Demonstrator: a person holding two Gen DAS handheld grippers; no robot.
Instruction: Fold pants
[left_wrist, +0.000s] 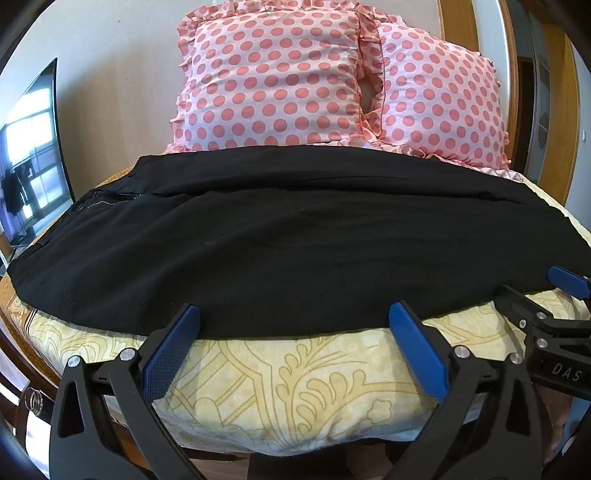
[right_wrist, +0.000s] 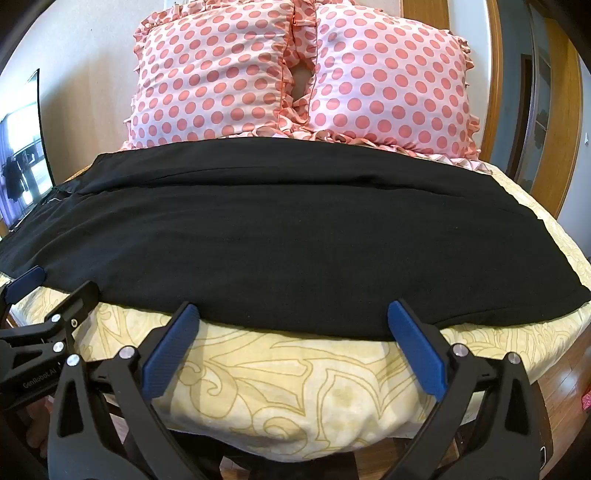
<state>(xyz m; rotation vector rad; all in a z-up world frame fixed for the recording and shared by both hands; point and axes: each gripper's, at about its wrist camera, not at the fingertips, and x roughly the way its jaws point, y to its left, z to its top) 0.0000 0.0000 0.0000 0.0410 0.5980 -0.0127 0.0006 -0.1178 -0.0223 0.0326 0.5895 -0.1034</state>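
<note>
The left hand-held gripper (left_wrist: 293, 317) is held with its two blue fingers wide apart, and nothing is held between them. The tips are set right at the near edge of the black pants (left_wrist: 280, 240), just touching or almost touching the cloth; which one cannot be told. The right hand-held gripper (right_wrist: 293, 317) is held the same way, fingers spread and nothing caught, with its tips at the same near edge. The two are seen side by side, the right one just beside the left. The pants are laid flat on the bed (left_wrist: 295, 387), straight ahead of both, and the long way of the pants runs from left to right across the view. The waist end seems to lie to the left, nearer the left hand-held gripper, and the leg end to the right, nearer the right one. The near long edge can be reached by both at once. It is judged that this edge is to be pinched and carried away toward the spotted pillows (left_wrist: 273, 77), which are propped behind the far edge of the pants.
</note>
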